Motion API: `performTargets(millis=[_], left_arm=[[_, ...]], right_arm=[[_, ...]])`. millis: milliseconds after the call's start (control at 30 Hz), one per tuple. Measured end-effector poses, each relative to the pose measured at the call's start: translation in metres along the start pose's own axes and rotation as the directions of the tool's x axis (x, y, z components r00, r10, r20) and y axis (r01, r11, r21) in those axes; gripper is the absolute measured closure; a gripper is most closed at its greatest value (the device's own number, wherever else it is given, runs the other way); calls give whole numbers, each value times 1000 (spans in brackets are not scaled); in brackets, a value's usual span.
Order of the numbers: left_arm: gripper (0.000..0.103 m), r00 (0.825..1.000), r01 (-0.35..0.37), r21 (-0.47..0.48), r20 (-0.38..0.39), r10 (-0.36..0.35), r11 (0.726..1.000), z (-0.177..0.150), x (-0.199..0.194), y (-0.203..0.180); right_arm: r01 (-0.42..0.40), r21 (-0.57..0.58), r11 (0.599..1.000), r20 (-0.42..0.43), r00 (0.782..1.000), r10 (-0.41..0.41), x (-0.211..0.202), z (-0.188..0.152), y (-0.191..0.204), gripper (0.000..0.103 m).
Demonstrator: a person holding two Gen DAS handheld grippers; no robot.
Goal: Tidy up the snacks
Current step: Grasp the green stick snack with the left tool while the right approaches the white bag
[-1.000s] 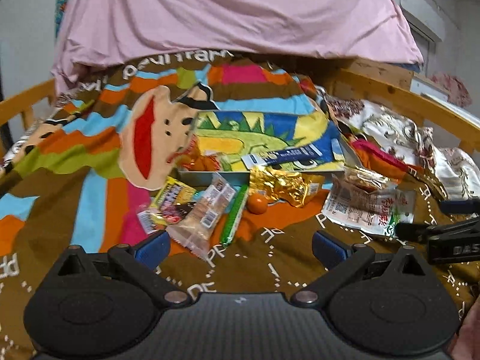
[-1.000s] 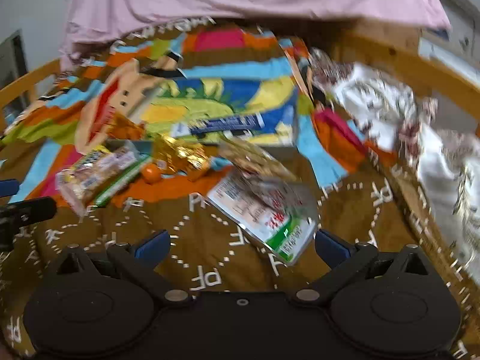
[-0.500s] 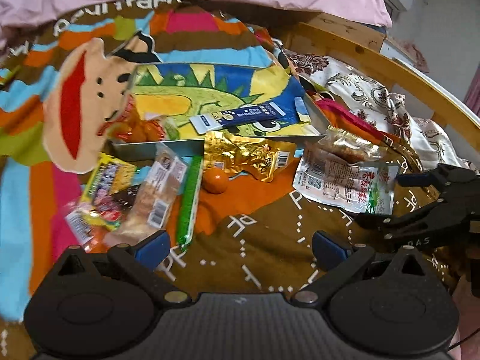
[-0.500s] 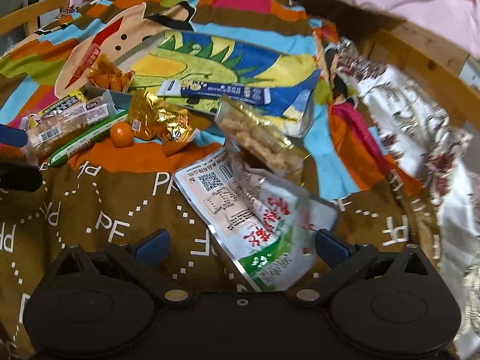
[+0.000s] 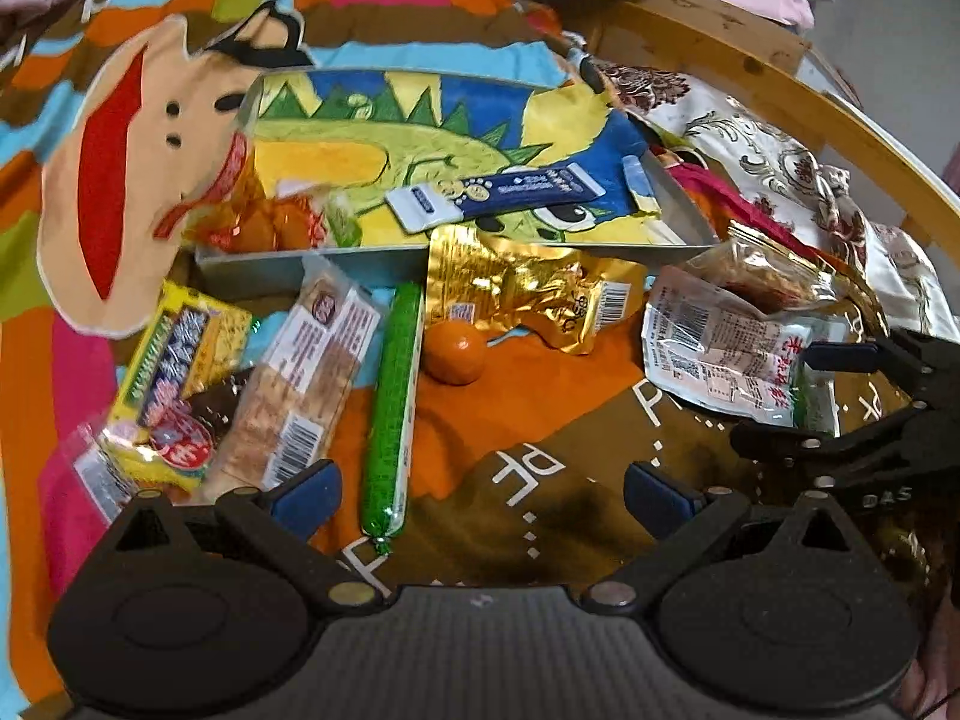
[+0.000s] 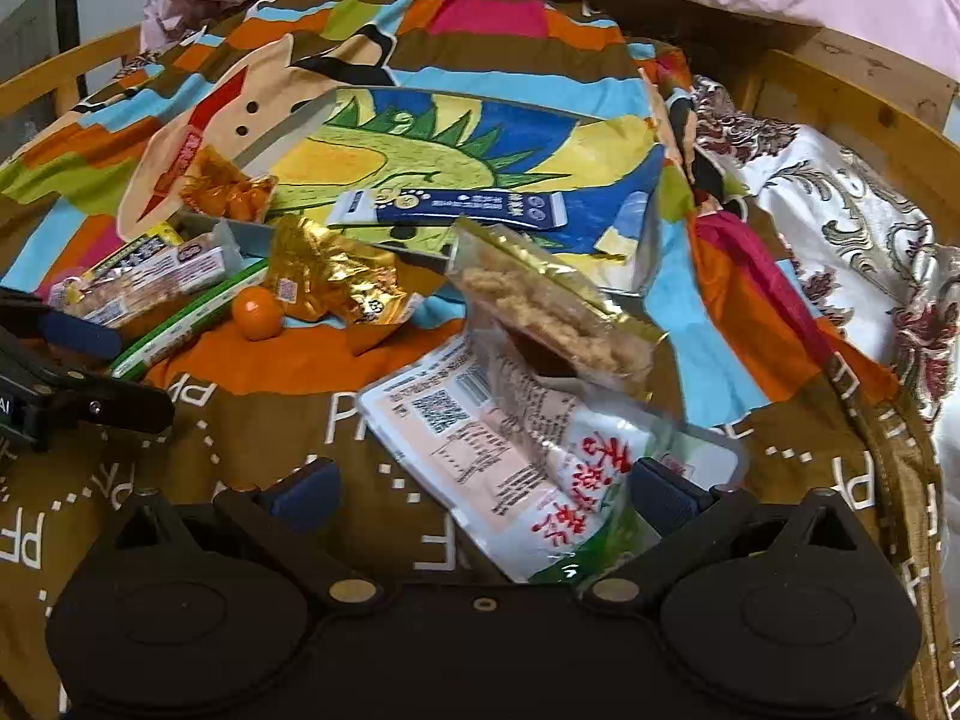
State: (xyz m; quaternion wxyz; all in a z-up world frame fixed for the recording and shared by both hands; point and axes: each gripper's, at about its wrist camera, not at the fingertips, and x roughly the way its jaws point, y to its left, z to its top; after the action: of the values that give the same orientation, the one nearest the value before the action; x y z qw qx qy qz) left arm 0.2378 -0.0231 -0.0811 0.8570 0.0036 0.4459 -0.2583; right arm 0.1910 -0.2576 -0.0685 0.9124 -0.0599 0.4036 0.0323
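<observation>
My right tool (image 6: 483, 495) gapes wide over the white snack packet (image 6: 510, 450) on the bed, gripping nothing. My left tool (image 5: 483, 495) is equally spread and empty above the green stick (image 5: 390, 402); beyond lie the orange ball (image 5: 454, 352), gold pouch (image 5: 516, 288) and tray (image 5: 312, 261).

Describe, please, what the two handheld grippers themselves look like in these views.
Both are matte black plastic. The left gripper and right gripper each show two round black housings, angular linkage arms with silver pivot pins, and dark blue finger pads. Seen from the left view, the right gripper's side carries white lettering, partly readable as "DAS". No cables or sleeves are clearly visible.
</observation>
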Motion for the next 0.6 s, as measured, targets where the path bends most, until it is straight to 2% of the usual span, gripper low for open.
performTargets(millis=[100,233,300,367,500,600], left_arm=[[1,1000,16,-33,-6,-17,999,2,5,5],[2,999,41,-60,26,-40,997,7,5,9],[8,998,38,-74,46,-35,997,8,6,12],[17,998,17,-64,57,-14,998,6,10,14],[35,996,-63,5,59,62,998,3,11,8],[48,994,-94,-19,50,95,995,4,9,9]], right_arm=[[42,29,999,31,999,-43,-5,3,-7,1],[32,104,994,40,999,-36,-1,5,-22,1],[27,135,990,20,999,-30,6,4,-26,1],[-8,178,984,-2,1000,8,10,4,-29,1],[-163,259,952,8,986,167,8,-1,-30,1],[-224,258,940,35,974,222,-1,-2,-24,1]])
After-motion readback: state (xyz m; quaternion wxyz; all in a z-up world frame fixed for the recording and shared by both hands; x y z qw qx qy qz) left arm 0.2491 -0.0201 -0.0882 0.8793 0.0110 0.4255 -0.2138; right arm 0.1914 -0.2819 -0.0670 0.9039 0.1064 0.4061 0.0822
